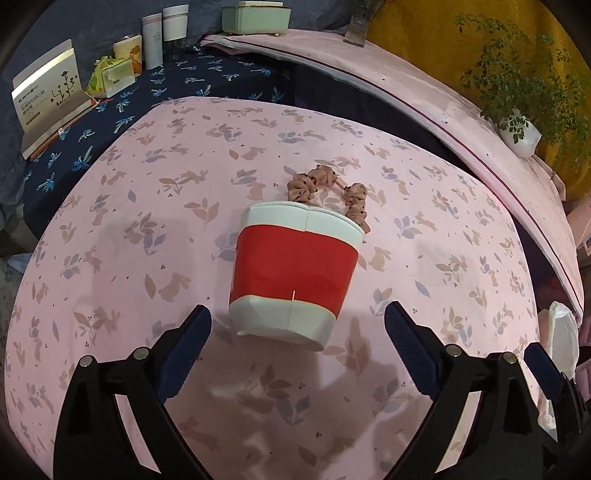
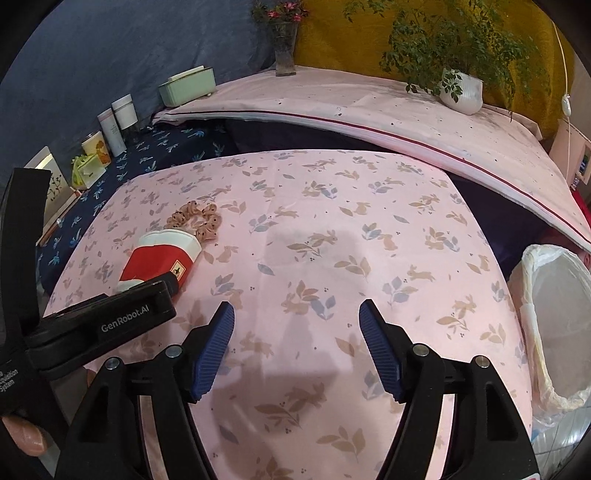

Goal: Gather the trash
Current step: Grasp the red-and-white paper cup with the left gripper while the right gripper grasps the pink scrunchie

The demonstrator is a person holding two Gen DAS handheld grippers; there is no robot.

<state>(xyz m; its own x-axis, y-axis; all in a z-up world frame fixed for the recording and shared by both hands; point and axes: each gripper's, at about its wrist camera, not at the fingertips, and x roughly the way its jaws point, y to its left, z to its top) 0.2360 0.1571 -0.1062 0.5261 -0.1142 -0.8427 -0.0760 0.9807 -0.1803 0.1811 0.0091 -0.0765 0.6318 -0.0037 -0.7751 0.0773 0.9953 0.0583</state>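
Nearest to us, our left tool [image 1: 297,325] hangs with its blue pads [image 1: 184,354] spread wide apart and nothing between them. Just beyond its tips lies the paper cup [image 1: 295,273], red with white bands, tipped on its side on the pink rabbit-print cloth [image 1: 129,229] of the counter, its base toward us and its mouth pointing away. The pads do not touch the cup. Our right tool [image 2: 297,325] also has its pads [image 2: 216,347] apart and empty, hovering over a bare stretch of the same cloth. In its view the left tool's black body crosses the lower left corner and partly covers the cup's base, with a fingertip [image 2: 26,435] of our hand showing beneath it.

Touching the cup's mouth on the far side is a tan dotted scrunchie [image 1: 328,188]. Off the right edge of the counter stands a bin lined with a white bag [image 2: 557,328], its mouth open.

Farther back on the left, a dark blue printed cloth [image 1: 159,88] carries an open box [image 1: 48,92], a green packet [image 1: 109,75], a small yellow cup [image 1: 129,51] and two tall white containers [image 1: 162,35]. Beyond it a higher pink-covered ledge [image 2: 369,107] holds a pale green box [image 2: 188,88], a glass vase of flowers [image 2: 284,44] and a leafy plant in a white pot [image 2: 463,88].
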